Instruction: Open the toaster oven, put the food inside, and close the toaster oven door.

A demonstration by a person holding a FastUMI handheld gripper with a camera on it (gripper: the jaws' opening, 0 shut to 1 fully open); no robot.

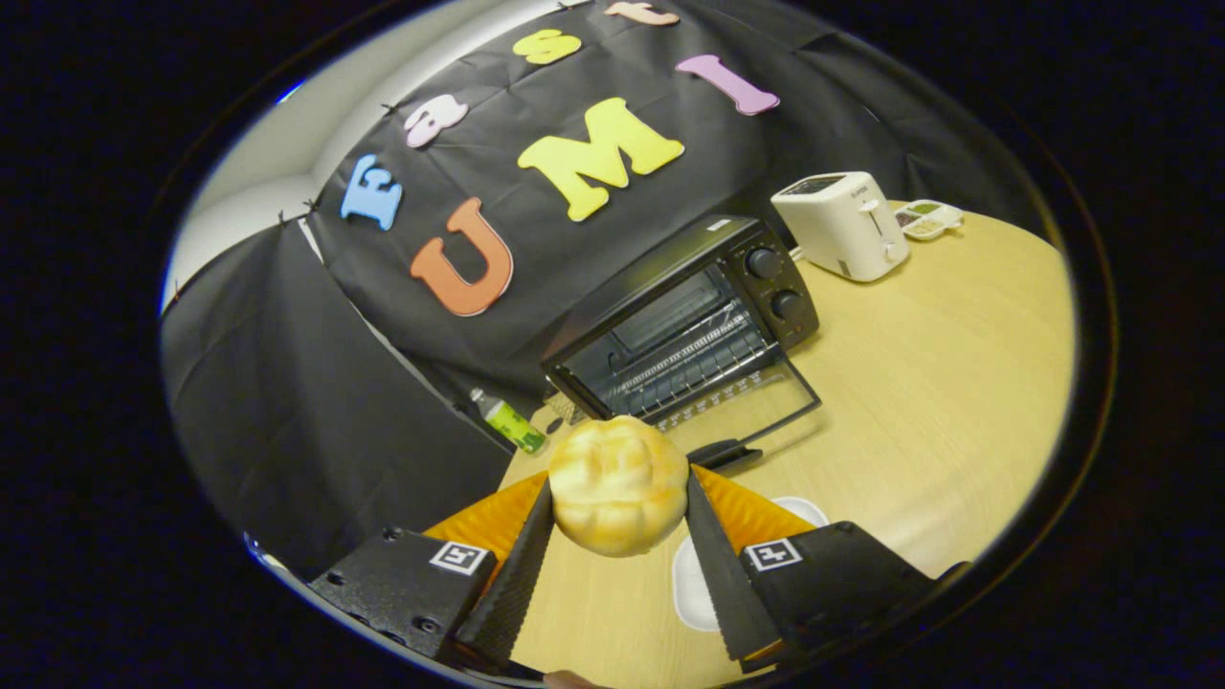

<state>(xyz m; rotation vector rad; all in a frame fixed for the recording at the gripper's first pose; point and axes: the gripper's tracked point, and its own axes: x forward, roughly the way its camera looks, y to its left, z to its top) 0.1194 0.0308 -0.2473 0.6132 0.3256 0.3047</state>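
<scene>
A round golden bread bun (pixel 618 485) sits between my two fingers, and both black pads press on its sides, so my gripper (pixel 620 498) is shut on it and holds it above the wooden table (pixel 938 383). Beyond the bun stands the black toaster oven (pixel 684 321). Its glass door (pixel 742 407) lies folded down flat toward me, and the wire rack (pixel 689 359) inside shows. Two knobs (pixel 775 282) sit on the oven's right side.
A white plate (pixel 691 584) lies on the table under my right finger. A white pop-up toaster (pixel 844 225) and a small compartment dish (pixel 926 218) stand right of the oven. A green bottle (pixel 509 419) lies left of the oven by the cloth wall.
</scene>
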